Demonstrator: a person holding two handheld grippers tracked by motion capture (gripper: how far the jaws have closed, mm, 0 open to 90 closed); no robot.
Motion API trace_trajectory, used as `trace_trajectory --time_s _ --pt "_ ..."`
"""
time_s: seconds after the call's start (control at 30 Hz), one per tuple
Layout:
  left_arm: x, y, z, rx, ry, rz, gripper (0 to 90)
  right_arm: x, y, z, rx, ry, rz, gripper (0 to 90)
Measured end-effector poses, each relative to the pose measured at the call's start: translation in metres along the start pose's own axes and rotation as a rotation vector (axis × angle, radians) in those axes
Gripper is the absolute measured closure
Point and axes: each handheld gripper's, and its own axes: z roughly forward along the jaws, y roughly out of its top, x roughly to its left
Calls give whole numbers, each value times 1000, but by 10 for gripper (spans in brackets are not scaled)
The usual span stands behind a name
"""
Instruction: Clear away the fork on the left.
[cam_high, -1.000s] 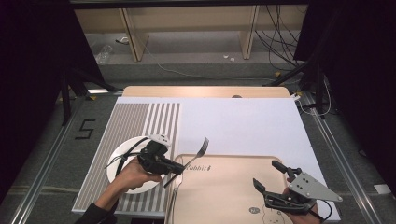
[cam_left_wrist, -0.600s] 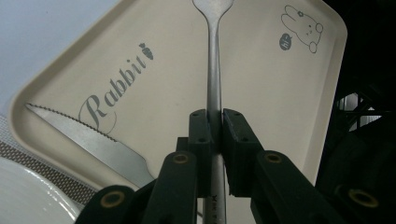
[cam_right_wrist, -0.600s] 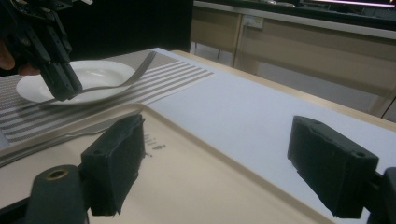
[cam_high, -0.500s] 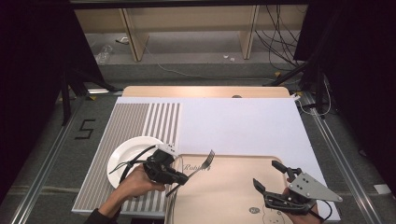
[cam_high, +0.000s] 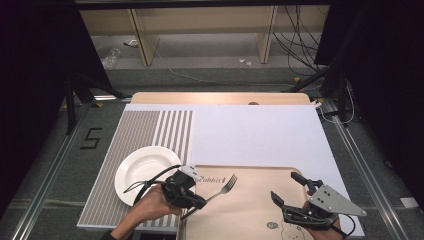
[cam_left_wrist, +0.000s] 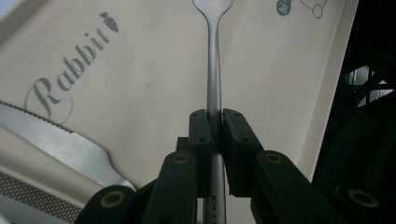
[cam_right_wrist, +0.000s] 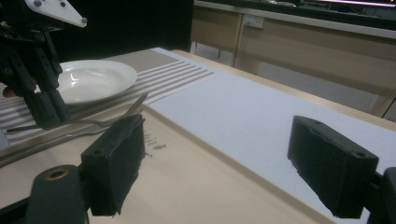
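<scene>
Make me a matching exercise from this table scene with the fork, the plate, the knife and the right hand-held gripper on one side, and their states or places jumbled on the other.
1. fork
2. plate
3. knife
4. right hand-held gripper

A. jaws wide open, nothing between them
B. on the striped mat
C. clamped by its handle in the left hand-held gripper
D. lying at the tray's edge

Pairs: 1-C, 2-B, 3-D, 4-A

The left gripper (cam_left_wrist: 215, 122) clamps a fork (cam_left_wrist: 213, 60) by its handle at centre frame, tines at the top edge, over a beige tray (cam_left_wrist: 140, 88) printed "Rabbit"; a serrated knife (cam_left_wrist: 56, 147) lies lower left
</scene>
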Motion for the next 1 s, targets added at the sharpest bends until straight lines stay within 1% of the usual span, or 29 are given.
trace_trajectory --time_s 0.27,0.37,0.47,0.63,1.0 --pt "-7 0 14 34 -10 0 823 0 0 0 0 0 0 196" --pt "-9 -1 19 44 -15 4 822 0 0 0 -1 1 -2 196" --pt "-10 -1 22 61 -10 9 822 0 0 0 0 -1 0 196" --pt "-11 -3 26 76 -13 6 822 0 0 0 -5 1 -4 196" --pt "-17 -6 42 127 -32 13 822 0 0 0 -6 3 -5 196"
